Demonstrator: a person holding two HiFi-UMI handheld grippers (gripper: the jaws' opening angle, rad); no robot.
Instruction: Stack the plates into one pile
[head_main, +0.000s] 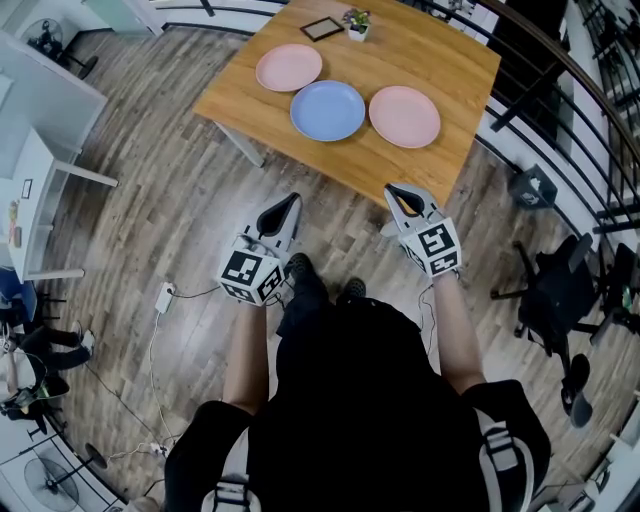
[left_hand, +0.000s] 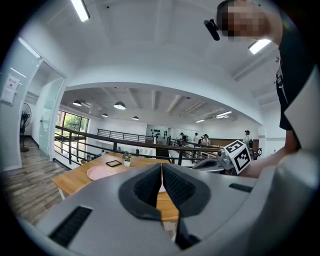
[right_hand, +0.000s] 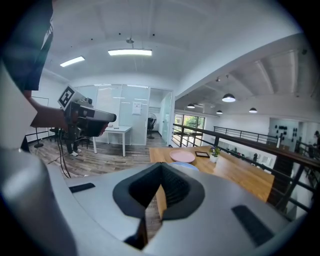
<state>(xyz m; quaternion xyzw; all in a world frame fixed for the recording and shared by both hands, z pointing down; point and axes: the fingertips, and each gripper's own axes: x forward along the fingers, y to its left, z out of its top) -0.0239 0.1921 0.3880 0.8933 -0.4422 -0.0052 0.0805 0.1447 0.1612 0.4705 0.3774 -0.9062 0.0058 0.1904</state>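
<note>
Both tools hang over the wooden floor, short of the near edge of the table (head_main: 430, 50); the left gripper (head_main: 288, 204) has its jaws pressed together with nothing between them, and the right gripper (head_main: 398, 193) is likewise closed and empty.

The three plates lie in a row across the table, all beyond the gripper tips, on the far side of that near edge; none is stacked yet. The blue plate (head_main: 328, 110) sits in the middle and a little nearer than the left pink plate (head_main: 289, 68); the right pink plate (head_main: 404, 116) lies almost straight ahead of the right gripper, so that hand looks the better placed for it; the left gripper points roughly toward the blue plate. Being round, the plates offer no long axis; any rim edge should serve.

Whether neighbouring rims touch or merely sit just beside one another cannot be told from the head view; in both gripper views the jaws themselves block most of the blue plate. A small potted plant (head_main: 356, 22) and a dark flat frame (head_main: 322, 28) stand at the far edge.
</note>
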